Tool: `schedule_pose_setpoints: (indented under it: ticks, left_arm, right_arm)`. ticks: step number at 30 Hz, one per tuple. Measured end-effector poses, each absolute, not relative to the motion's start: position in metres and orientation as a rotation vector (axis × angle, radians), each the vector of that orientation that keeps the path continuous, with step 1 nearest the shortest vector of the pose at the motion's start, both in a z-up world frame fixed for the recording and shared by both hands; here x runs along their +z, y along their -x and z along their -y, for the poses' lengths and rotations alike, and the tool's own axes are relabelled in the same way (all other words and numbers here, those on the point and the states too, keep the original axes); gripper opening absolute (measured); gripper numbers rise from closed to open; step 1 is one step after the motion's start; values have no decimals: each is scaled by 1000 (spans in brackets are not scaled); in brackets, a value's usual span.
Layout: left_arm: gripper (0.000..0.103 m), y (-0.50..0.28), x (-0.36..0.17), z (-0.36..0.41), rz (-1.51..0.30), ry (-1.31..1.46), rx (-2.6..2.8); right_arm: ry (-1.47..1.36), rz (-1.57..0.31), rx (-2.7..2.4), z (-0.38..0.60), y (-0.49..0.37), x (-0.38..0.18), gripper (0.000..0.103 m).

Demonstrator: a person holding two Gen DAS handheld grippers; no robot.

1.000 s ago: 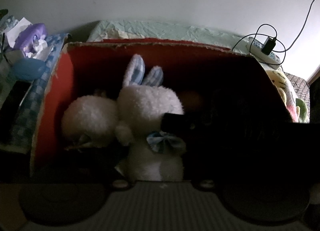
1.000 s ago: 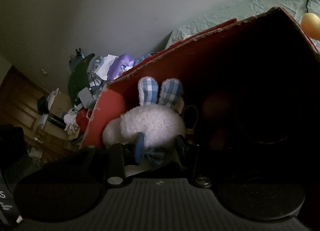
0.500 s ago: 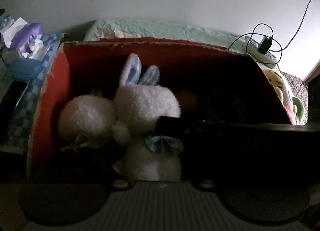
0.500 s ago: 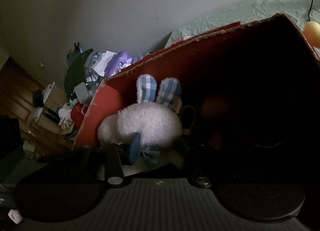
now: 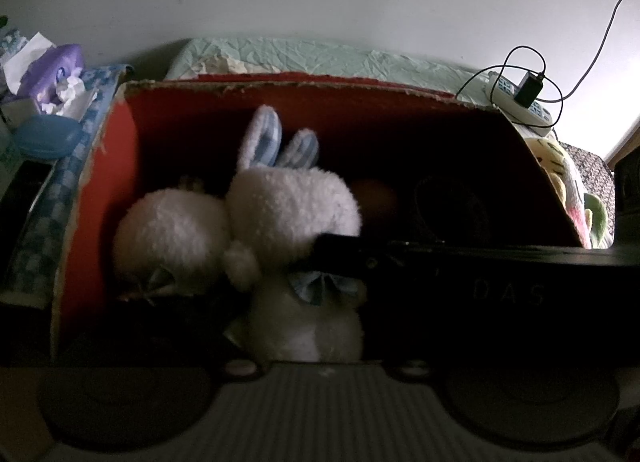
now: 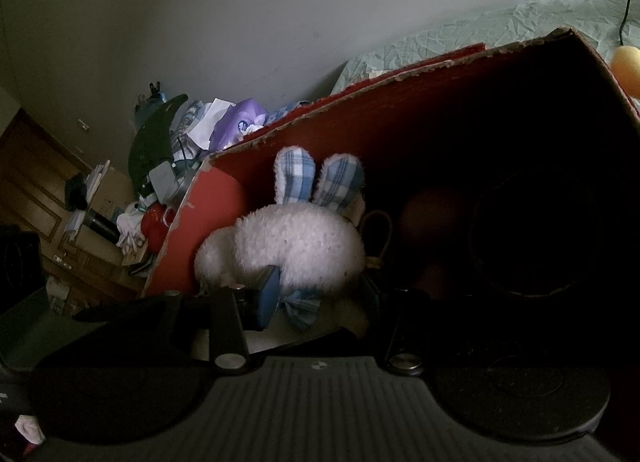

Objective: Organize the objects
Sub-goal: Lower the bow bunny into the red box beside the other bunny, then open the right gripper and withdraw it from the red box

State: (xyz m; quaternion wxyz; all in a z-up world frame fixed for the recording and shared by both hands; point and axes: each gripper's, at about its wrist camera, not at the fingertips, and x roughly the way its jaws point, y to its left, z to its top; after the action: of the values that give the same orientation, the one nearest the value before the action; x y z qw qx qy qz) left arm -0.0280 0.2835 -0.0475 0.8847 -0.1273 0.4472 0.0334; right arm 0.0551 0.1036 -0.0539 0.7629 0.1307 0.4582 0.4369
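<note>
Inside red box point(image 5: 108, 165): plush bunny point(image 5: 292, 205).

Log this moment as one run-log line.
task: organize objects | right gripper: around bunny at the neck, grip unclear | left gripper: fingers out of view | bunny: in red box beside white plush

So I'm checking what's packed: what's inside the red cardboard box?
Inside the red cardboard box: a white plush bunny with blue plaid ears beside a second white plush toy. The box's right half is too dark to identify anything.
</note>
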Motion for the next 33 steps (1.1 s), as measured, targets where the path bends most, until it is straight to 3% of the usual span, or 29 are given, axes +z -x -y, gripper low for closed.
schedule_pose_setpoints:
  ticks: [18, 22, 33]
  left_arm:
    - [94, 28, -48, -286, -932, 260, 34]
    - [94, 28, -47, -286, -932, 253, 33]
    - [95, 55, -15, -274, -845, 265, 50]
  right_arm:
    - [-257, -990, 955, -105, -54, -54, 48]
    - [-235, -988, 924, -106, -53, -51, 58]
    - [-332, -889, 924, -68, -30, -25, 56]
